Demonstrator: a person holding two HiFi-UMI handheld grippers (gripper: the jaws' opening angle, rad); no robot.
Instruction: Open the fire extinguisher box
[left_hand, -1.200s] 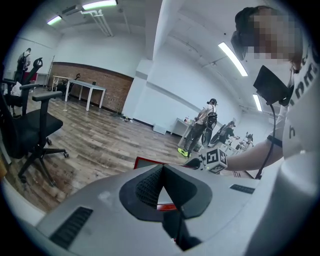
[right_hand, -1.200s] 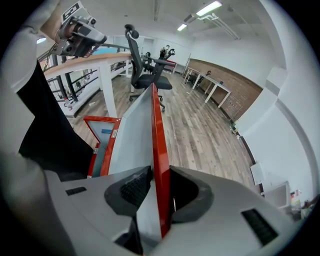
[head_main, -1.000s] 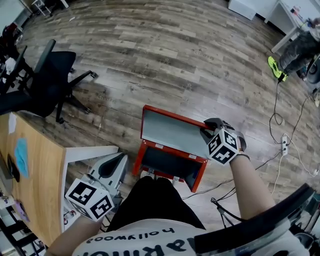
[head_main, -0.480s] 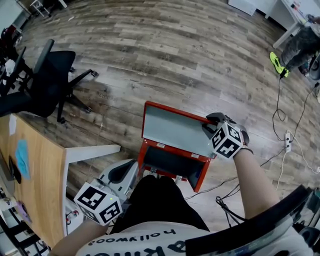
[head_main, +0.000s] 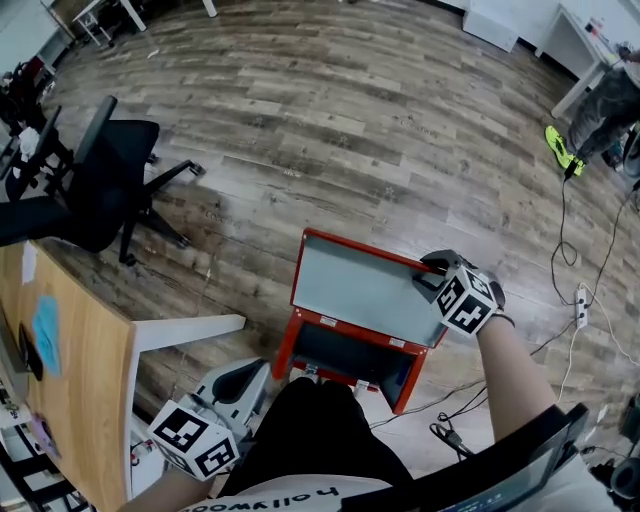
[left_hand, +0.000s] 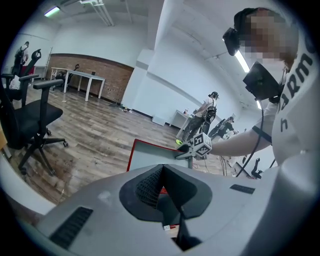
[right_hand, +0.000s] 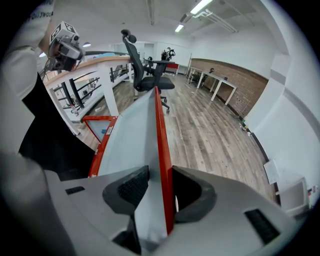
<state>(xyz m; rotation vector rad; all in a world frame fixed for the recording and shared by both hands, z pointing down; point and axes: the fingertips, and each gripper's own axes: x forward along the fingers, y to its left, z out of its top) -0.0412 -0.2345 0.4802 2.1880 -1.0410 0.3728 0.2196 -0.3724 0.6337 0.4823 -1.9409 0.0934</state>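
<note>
Low beside the person's leg, the left gripper (left_hand: 162, 170) is clenched on nothing. Just beyond, the red fire extinguisher box (head_main: 345, 352) stands on the wood floor (head_main: 400, 120) with its lid (head_main: 365, 290) raised. The right gripper (right_hand: 159, 190) has its jaws opening around the lid's far corner, seemingly no longer pinching.

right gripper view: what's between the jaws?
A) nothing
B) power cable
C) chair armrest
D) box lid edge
D: the red-rimmed lid runs edge-on between the jaws of the right gripper, which are opening.
</note>
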